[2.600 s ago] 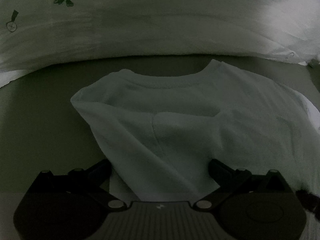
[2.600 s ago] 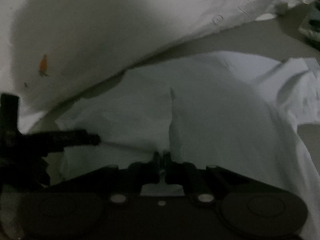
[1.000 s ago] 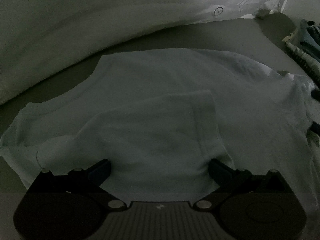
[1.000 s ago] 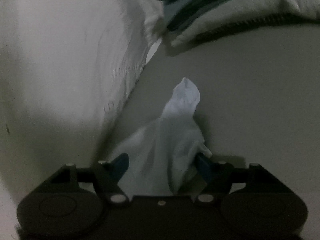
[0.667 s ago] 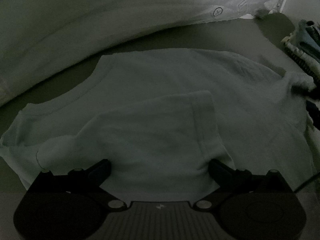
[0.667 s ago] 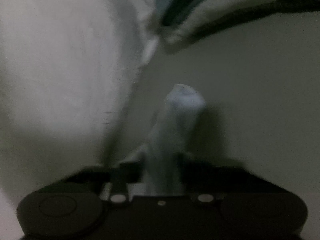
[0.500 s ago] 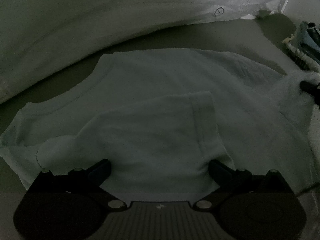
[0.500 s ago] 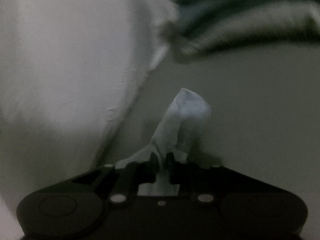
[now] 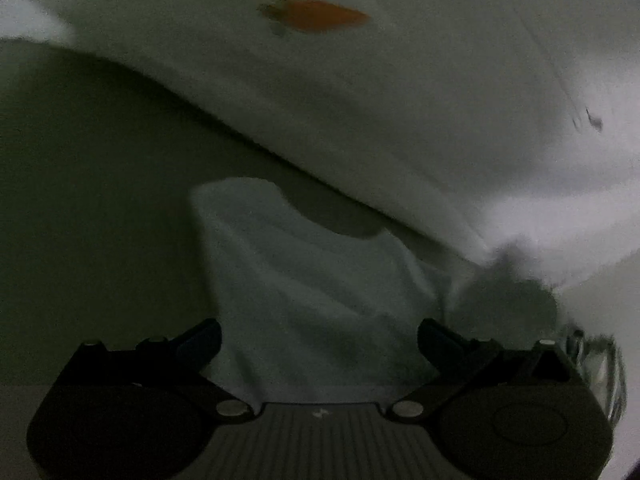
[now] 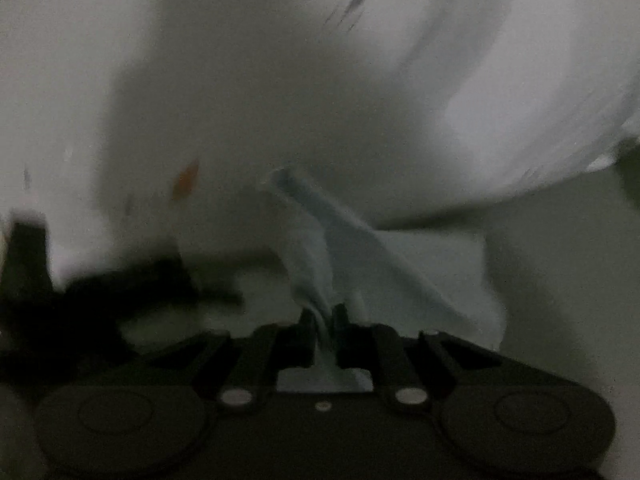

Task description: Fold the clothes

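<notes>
Shirt (image 10: 320, 280) pinched, right view only

The pale white T-shirt (image 9: 312, 280) lies rumpled on the grey-green surface, one bunched fold lifted upward.

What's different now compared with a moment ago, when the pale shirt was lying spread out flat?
The right tongs, wide apart a second ago, have pinched a bunched fold of the pale cotton T-shirt, lifting it so the spread garment is now gathered. Both views swung toward the white carrot-print bedding. The left tongs stayed wide open around the shirt cloth.
</notes>
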Demonstrator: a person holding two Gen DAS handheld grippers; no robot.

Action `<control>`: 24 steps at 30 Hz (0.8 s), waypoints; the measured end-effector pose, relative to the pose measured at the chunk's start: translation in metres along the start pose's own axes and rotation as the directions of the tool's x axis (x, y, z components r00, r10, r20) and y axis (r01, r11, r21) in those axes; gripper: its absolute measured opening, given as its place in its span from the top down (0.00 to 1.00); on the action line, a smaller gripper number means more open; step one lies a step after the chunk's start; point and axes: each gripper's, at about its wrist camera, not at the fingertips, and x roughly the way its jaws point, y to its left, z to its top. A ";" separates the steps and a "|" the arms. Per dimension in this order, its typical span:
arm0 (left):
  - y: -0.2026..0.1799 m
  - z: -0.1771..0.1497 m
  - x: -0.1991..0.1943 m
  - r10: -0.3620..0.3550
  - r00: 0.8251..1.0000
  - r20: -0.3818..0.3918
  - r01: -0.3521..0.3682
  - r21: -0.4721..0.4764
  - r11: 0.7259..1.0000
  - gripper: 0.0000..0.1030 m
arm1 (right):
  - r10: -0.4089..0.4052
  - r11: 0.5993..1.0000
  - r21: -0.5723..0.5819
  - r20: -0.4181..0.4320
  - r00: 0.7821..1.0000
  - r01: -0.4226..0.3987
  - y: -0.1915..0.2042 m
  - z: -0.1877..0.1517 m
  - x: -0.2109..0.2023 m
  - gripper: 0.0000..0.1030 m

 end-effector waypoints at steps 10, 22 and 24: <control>-0.015 -0.020 0.038 0.062 0.993 -0.096 -0.050 0.122 0.991 0.00 | -0.017 0.985 -0.174 -0.120 0.993 -0.004 0.024 -0.021 -0.014 0.52; -0.026 -0.014 0.009 0.233 0.972 0.030 -0.235 0.189 0.954 0.86 | -0.339 0.940 -0.050 -0.267 0.902 0.338 -0.086 -0.075 -0.105 0.51; -0.020 -0.008 0.019 0.267 0.964 0.005 -0.263 0.190 0.946 0.81 | -0.349 0.934 -0.021 -0.274 0.896 0.357 -0.097 -0.081 -0.117 0.49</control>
